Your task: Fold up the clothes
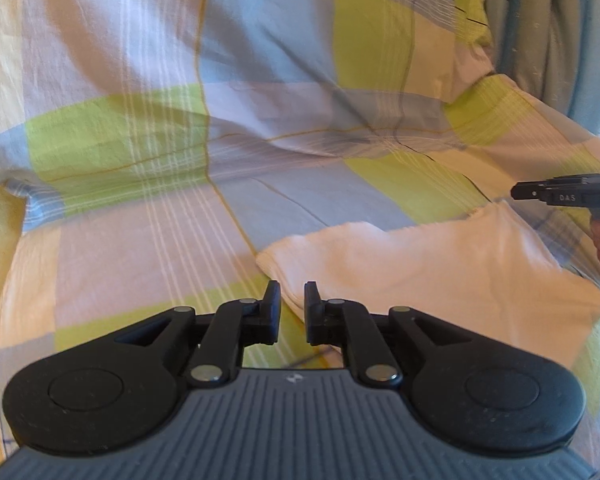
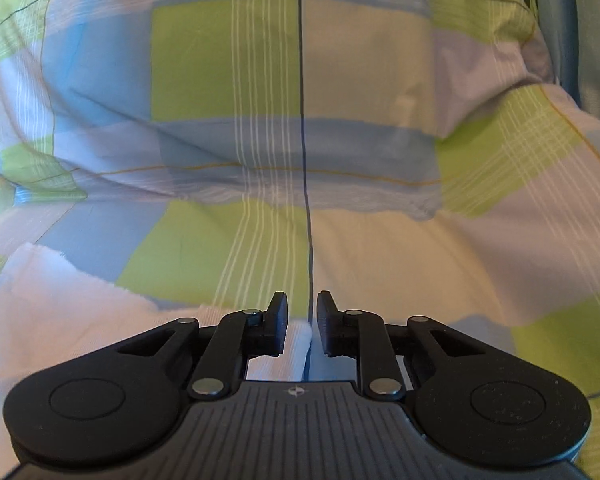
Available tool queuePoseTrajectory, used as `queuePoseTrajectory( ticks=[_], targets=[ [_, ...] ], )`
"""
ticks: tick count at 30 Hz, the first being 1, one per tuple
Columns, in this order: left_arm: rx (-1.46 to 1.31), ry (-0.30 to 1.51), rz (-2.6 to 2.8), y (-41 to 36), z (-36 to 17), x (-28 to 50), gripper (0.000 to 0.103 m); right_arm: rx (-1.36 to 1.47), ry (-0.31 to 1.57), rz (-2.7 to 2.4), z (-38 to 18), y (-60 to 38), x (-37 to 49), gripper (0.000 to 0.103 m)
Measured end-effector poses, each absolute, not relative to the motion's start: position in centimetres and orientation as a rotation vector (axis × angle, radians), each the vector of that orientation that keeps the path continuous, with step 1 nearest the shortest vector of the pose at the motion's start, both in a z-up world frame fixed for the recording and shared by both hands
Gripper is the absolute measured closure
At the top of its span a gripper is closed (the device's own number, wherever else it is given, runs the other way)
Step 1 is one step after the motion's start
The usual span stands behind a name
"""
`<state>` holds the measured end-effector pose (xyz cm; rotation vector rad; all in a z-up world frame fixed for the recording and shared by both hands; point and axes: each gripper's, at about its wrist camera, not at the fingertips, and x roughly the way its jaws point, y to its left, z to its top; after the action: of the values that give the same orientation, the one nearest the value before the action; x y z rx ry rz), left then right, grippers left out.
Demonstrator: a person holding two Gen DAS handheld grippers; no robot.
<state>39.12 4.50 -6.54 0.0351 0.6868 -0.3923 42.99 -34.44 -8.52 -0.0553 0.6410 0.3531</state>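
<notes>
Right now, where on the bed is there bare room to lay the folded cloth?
Free: the flat checked bedcover left of the white cloth, and the stretch ahead of the right gripper up to the pillows. Crowded: around the cloth, with the left gripper at its corner.

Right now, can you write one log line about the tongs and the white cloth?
left tongs: open, at cloth edge | right tongs: open, at cloth edge | cloth: white, flat on checked sheet, not gripped
</notes>
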Motion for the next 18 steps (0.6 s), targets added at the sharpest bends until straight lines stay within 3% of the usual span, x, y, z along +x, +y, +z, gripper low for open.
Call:
queuePoseTrajectory(
  ticks=[2,4,9,11,12,13,18],
  targets=[
    [0.031,0.705,-0.423,4.1,-6.6,38.0,0.086,-0.040,0.666,0.371,-8.5,-34.8,42.0,0.076],
    [0.030,0.720,-0.451,3.8,-6.7,36.9,0.078,-0.028,0.690,0.392,-8.5,-34.9,40.8,0.063],
    [-0.044,0.784,-0.501,3.9,-7.1,34.2,0.065,0.005,0.734,0.450,-8.6,-34.3,37.0,0.053],
    [-0.025,0.836,-0.530,3.6,-7.8,33.2,0.070,-0.015,0.750,0.472,-8.7,-33.9,35.6,0.053],
    [0.028,0.840,-0.519,3.3,-8.0,32.6,0.086,-0.033,0.760,0.479,-8.8,-33.8,34.9,0.054],
    [0.053,0.827,-0.512,3.3,-8.0,32.1,0.092,-0.050,0.761,0.465,-8.9,-33.9,34.1,0.057],
    [-0.044,0.805,-0.457,5.8,-7.3,31.1,0.096,0.063,0.733,0.345,-8.2,-36.9,30.4,0.057]
  ],
)
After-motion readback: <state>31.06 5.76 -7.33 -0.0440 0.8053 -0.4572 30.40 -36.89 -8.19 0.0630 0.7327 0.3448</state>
